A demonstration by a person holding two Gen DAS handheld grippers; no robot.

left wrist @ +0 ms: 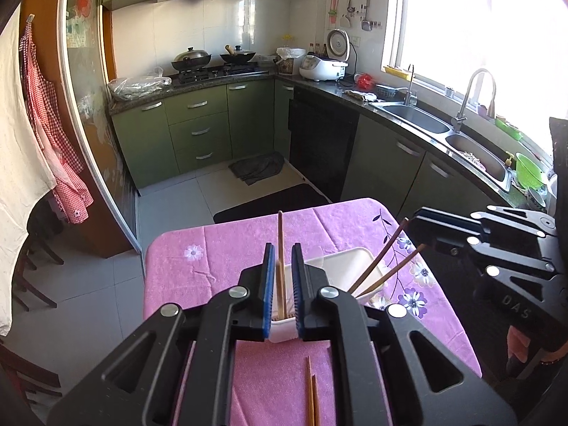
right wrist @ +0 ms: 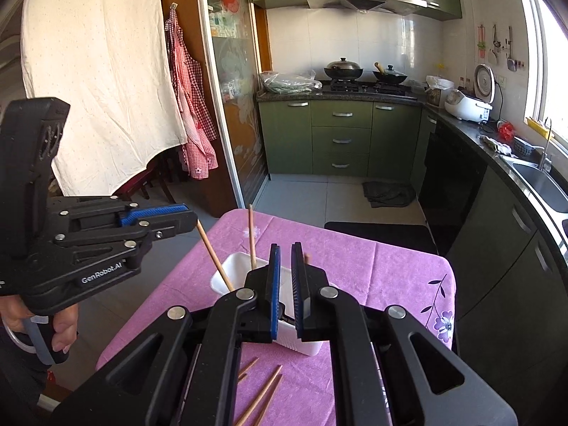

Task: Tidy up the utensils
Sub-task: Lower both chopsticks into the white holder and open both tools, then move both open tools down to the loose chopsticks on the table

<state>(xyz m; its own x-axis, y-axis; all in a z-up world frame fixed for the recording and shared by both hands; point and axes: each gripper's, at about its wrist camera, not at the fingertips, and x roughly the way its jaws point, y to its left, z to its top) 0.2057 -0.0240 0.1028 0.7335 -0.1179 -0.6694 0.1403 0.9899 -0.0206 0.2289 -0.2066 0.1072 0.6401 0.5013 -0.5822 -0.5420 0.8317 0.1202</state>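
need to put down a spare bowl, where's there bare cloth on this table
Bare pink tablecloth lies beyond and right of the white container, toward the far corner and flower print. The far left corner by the single flower is free too. Crowded: the container with upright chopsticks, and the near edge with loose chopsticks.

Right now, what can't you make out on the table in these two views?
- Inside of the white container: both views, blocked by each camera's own claw.
- Loose chopsticks: lower ends cut off by the frame edge, so the count is unsure.
- Whether the left claw actually pinches the chopstick between its pads.
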